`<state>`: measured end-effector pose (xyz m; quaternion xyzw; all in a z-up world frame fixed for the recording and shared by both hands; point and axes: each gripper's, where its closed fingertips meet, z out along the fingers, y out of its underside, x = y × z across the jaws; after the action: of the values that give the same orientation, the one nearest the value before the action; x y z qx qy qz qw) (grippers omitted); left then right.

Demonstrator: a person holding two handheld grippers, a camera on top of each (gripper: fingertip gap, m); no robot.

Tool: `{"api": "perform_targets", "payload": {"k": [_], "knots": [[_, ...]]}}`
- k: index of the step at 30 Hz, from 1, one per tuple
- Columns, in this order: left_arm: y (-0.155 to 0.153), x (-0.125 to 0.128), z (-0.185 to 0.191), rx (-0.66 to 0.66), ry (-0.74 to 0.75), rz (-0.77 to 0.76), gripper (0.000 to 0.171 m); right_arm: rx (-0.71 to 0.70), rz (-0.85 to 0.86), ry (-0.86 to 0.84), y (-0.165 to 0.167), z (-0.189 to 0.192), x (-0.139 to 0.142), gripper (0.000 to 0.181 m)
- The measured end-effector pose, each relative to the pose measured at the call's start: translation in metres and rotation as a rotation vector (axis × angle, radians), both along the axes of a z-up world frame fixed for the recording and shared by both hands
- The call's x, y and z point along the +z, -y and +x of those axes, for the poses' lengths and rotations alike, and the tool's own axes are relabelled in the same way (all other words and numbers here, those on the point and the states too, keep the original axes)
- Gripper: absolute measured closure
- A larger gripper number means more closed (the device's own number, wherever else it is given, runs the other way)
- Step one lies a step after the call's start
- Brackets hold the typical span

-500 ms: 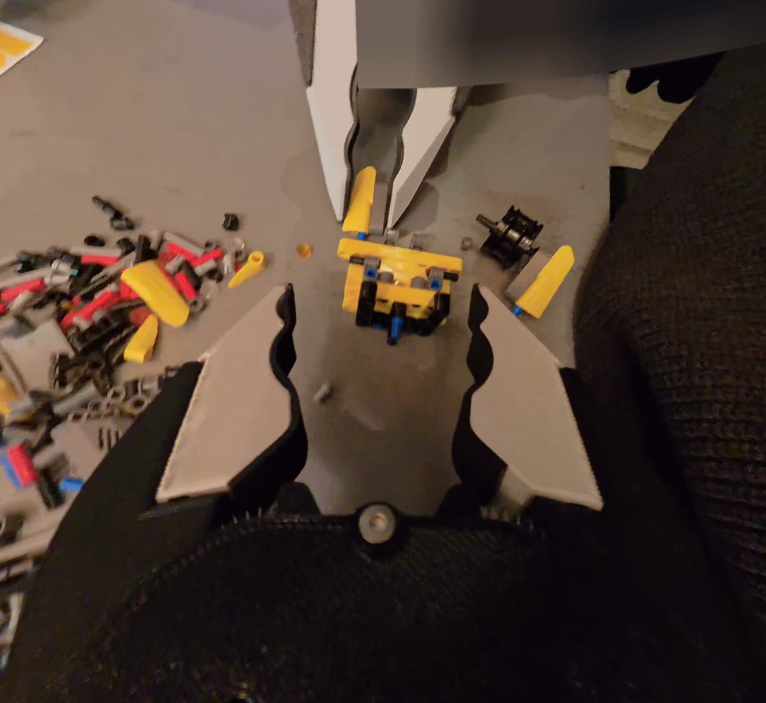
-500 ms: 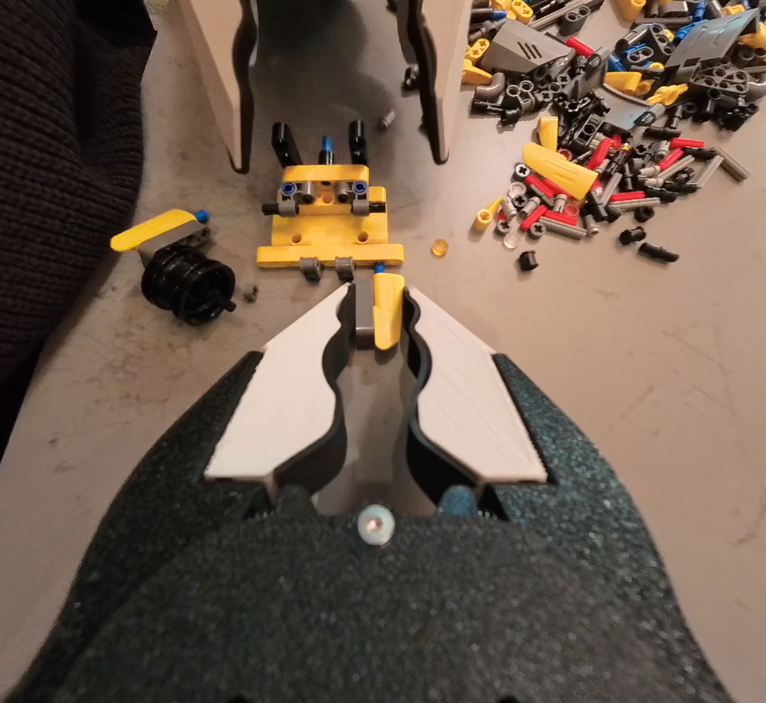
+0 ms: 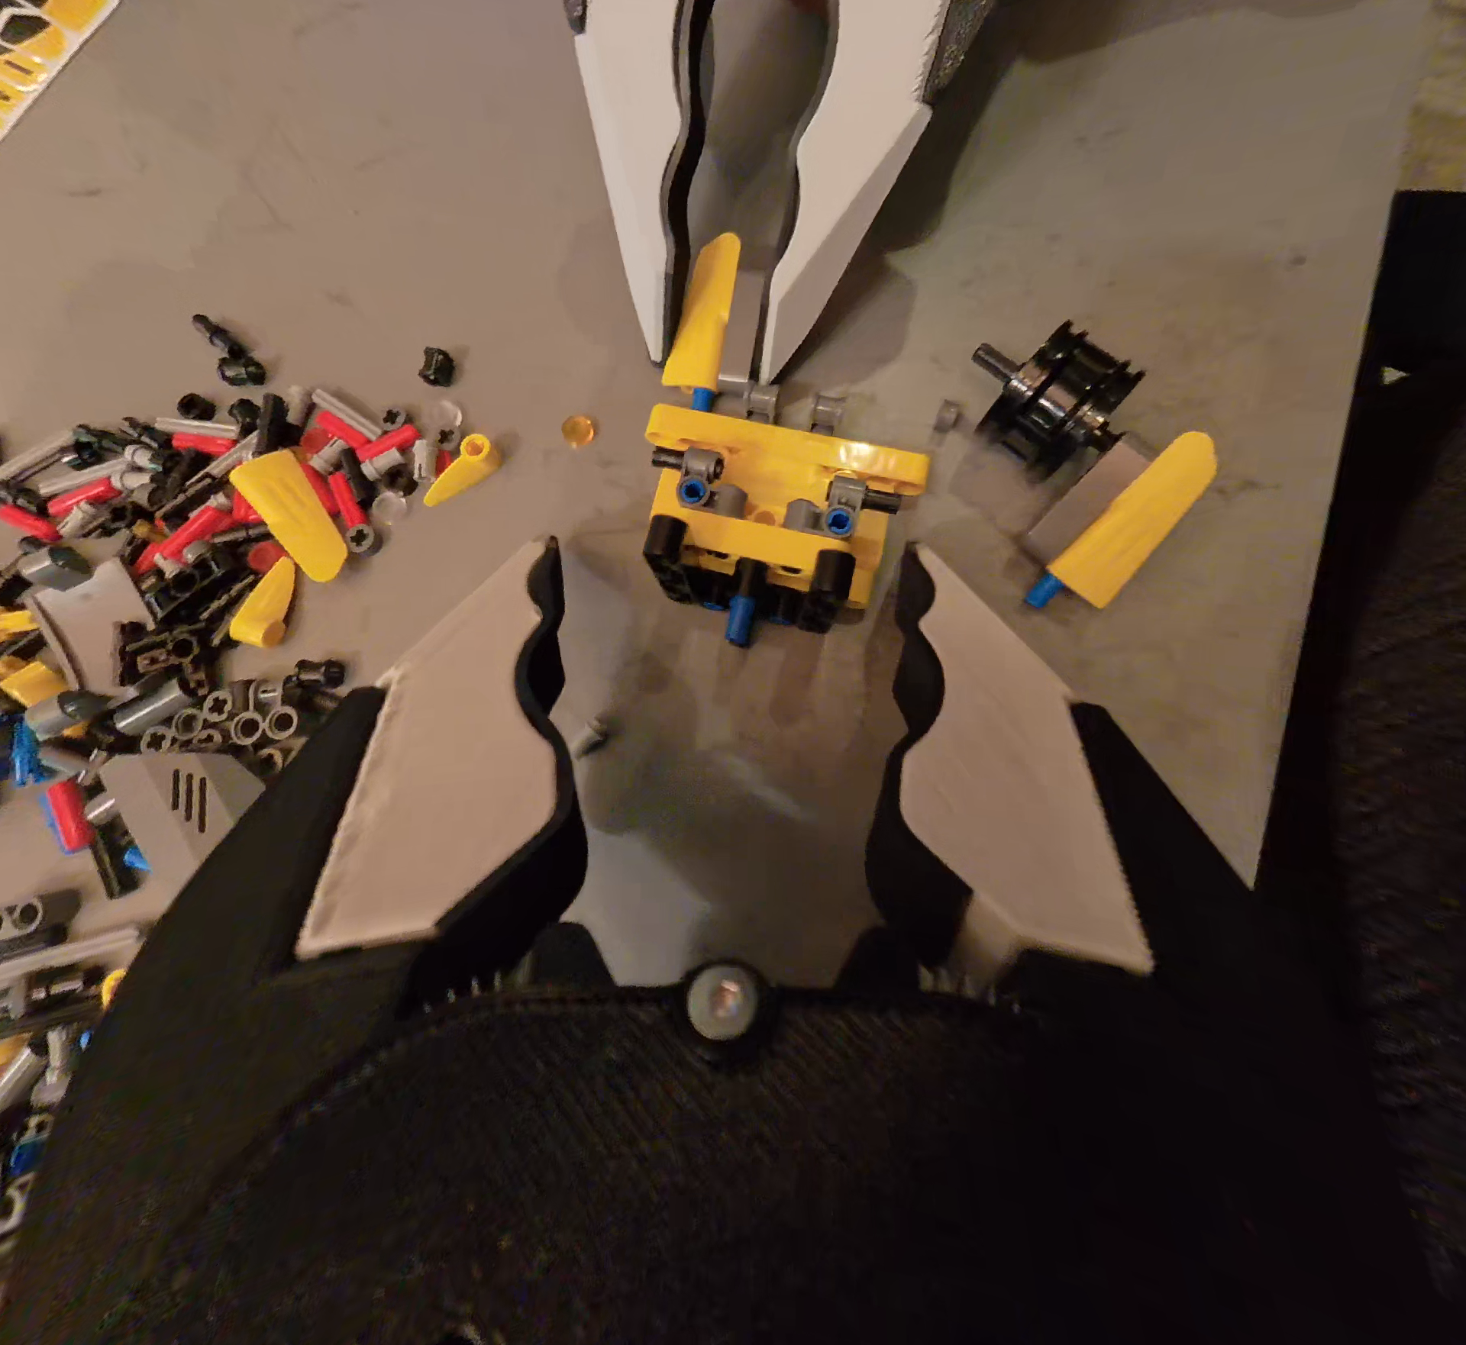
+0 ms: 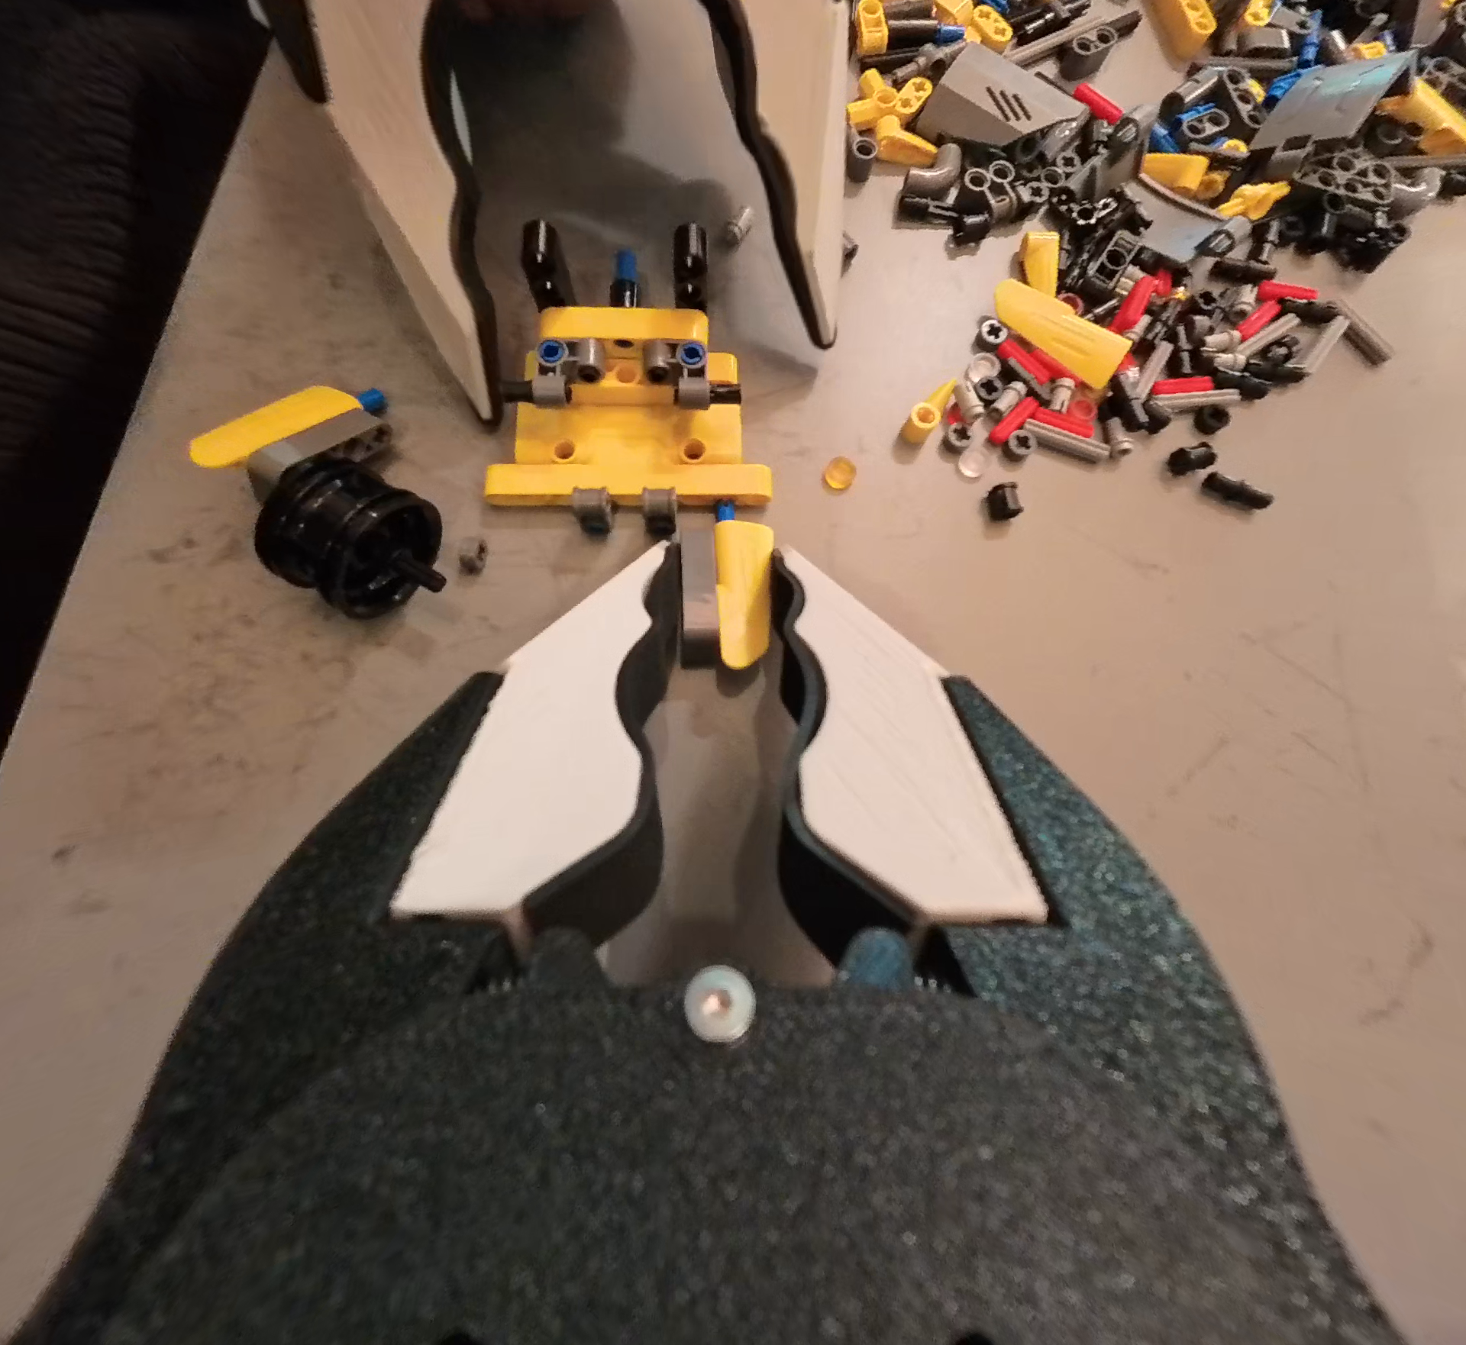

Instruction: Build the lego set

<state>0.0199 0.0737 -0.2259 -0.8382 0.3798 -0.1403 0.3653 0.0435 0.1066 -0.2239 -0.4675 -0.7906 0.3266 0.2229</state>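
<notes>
Left wrist view: left gripper [image 3: 730, 593] spread wide, jaws released and holding nothing, straddling the near black end of the yellow assembly [image 3: 773, 514] without touching it. Assembly flat on the grey table [image 3: 317, 197], one blue pin sticking out toward the camera between two black stubs. Opposite, right gripper [image 3: 718, 363] clenched on a yellow-and-grey panel piece [image 3: 702, 315], its blue pin right at the far edge of the assembly. To the right, one black wheel hub [image 3: 1055, 395] and a second yellow-and-grey panel piece [image 3: 1126, 522] lying loose, just beside each other. One small orange round stud [image 3: 577, 429] left of the assembly, then a loose parts pile [image 3: 198, 514] of red, grey, black and yellow bits, too many to count. One printed sheet [image 3: 40, 30] at the far left corner.

Right wrist view: right gripper [image 4: 726, 561] pinching the panel piece [image 4: 742, 593] near its front end, grey half on the left, yellow half on the right. Blue pin tip just short of the assembly [image 4: 627, 434], beside two grey connectors on that edge. Left gripper [image 4: 642, 371] open around the far end.

Handling, judged: hard light plastic, stiff, smooth and likely slippery; assembly apt to slide on the table unless braced by its flat yellow sides; panel piece best held across its broad faces, as now.
</notes>
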Motion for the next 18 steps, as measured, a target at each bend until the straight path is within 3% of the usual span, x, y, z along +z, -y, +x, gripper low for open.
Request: {"api": "perform_targets", "payload": {"k": [11, 16, 18], "knots": [[-0.01, 0.002, -0.052, 0.309, -0.002, 0.018, 0.094, -0.041, -0.011, 0.005, -0.004, -0.002, 0.0, 0.159], [-0.003, 0.02, -0.032, 0.394, 0.216, -0.008, 0.094, -0.072, -0.039, 0.019, -0.005, -0.002, 0.0, 0.159], [0.003, 0.021, -0.013, 0.403, 0.33, -0.084, 0.092, -0.086, -0.057, 0.026, -0.005, -0.002, 0.0, 0.159]]}}
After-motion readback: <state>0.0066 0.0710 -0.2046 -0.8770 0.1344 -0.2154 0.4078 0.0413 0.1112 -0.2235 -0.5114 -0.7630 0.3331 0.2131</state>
